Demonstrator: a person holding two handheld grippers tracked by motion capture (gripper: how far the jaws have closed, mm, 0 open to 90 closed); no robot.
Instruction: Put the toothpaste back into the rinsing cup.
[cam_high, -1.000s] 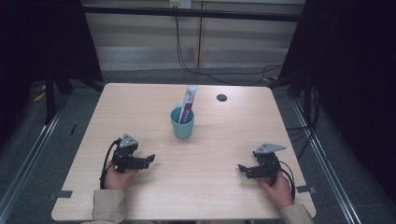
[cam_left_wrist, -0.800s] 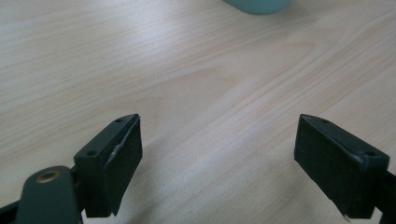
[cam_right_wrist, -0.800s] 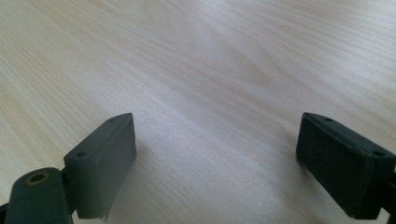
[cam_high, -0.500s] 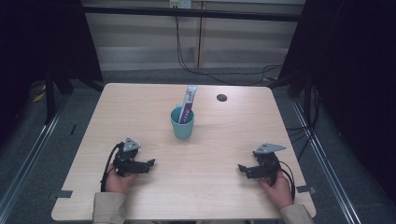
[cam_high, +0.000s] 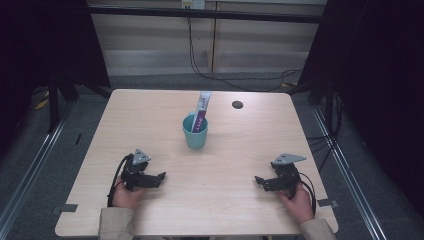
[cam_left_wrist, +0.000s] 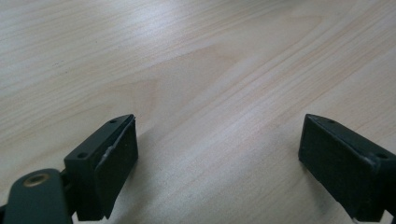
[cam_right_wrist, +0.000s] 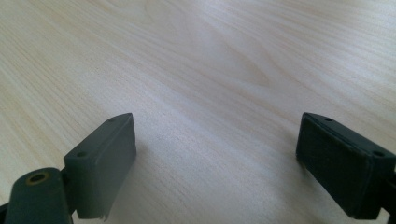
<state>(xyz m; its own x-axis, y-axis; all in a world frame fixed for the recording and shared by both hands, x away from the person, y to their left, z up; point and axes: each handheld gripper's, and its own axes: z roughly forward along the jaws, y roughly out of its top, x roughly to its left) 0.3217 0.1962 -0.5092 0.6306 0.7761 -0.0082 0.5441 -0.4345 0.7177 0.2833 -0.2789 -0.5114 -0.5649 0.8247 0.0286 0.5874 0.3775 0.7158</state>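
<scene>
Left claw (cam_high: 161, 176): I see it low over the bench (cam_high: 150, 125), its jaws just opened wide, bare wood between them.
Right claw (cam_high: 258, 179): jaws spread, empty, near my right edge.
Teal cup (cam_high: 194, 132): upright mid-bench, well apart from both claws.
Toothpaste tube (cam_high: 201, 109): standing tilted inside the cup.

The bottom of the tube (cam_high: 201, 112) hides inside the cup (cam_high: 194, 135). The words on it are too small to read.
</scene>
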